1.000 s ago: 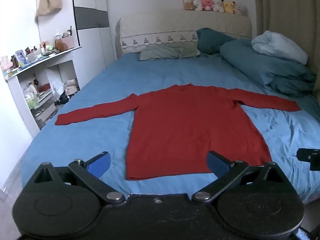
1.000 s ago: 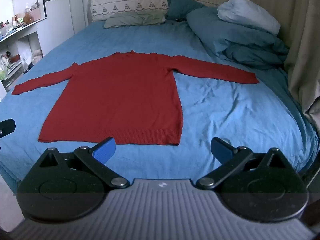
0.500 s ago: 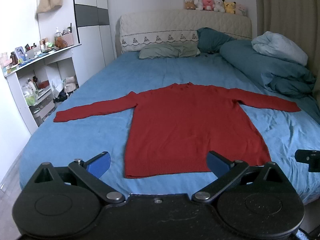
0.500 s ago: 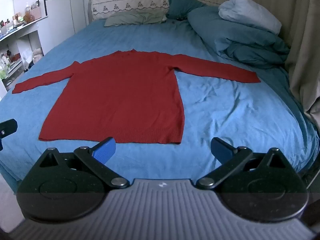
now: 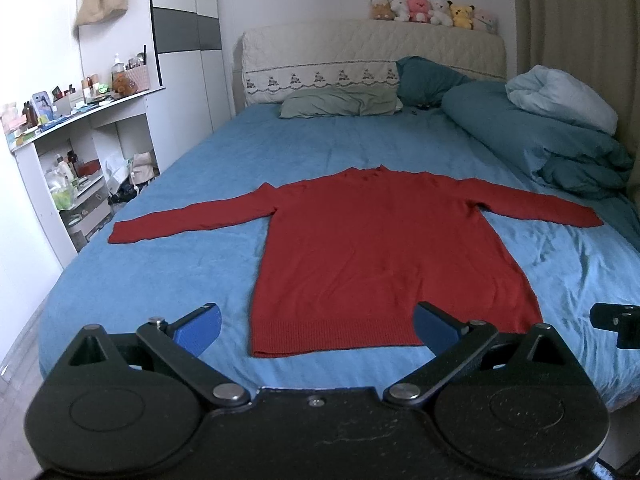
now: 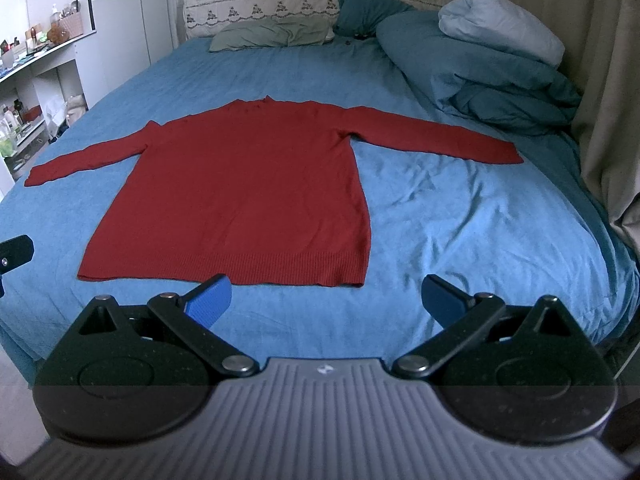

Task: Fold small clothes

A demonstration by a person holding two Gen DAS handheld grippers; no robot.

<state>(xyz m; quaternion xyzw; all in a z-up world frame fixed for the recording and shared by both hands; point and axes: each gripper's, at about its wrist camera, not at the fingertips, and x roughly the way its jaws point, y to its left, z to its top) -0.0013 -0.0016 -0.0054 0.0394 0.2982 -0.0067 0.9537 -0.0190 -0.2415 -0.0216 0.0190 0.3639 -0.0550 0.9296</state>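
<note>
A red long-sleeved sweater [image 5: 376,252] [image 6: 248,192] lies flat on the blue bed sheet [image 5: 168,280], sleeves spread out to both sides and hem toward me. My left gripper [image 5: 316,326] hovers open just before the hem, its blue pads empty. In the right wrist view my right gripper [image 6: 326,300] is open too, in front of the hem's right corner, holding nothing. Each gripper's edge shows at the side of the other's view.
A rolled teal duvet [image 6: 480,76] with a pale blanket [image 5: 560,96] fills the bed's right side. Pillows [image 5: 340,102] lie by the headboard, plush toys [image 5: 432,10] on top. Cluttered white shelves [image 5: 72,152] stand left; a curtain [image 6: 600,80] hangs right.
Both grippers have drifted slightly forward toward the sweater's hem. The sweater itself has not moved, and both grippers stay open.
</note>
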